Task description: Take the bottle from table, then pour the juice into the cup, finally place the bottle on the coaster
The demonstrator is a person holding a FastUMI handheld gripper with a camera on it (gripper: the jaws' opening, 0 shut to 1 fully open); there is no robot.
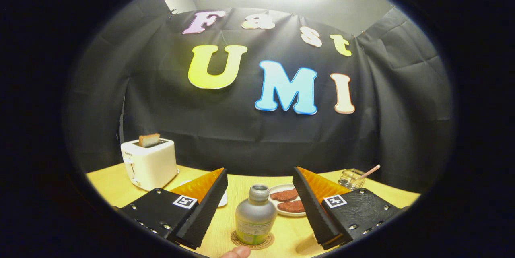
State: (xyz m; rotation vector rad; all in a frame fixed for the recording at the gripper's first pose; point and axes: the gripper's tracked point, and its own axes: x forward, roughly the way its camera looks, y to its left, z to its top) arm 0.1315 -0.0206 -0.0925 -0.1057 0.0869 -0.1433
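The claw [260, 193] gapes wide, empty, around the uncapped juice bottle [255, 217] upright on its coaster [265, 243]; likely light, smooth, squashable: grip mid-body, gently.

Coaster [263, 243] mostly under the bottle [255, 216]; fingertip [237, 252] cut off; plate [281, 211] partly behind a finger.

Your gripper [260, 179] spread wide, bottle [255, 214] upright on the coaster [252, 242] between your fingers, plate [281, 205] just beyond, toaster [149, 163] far left.
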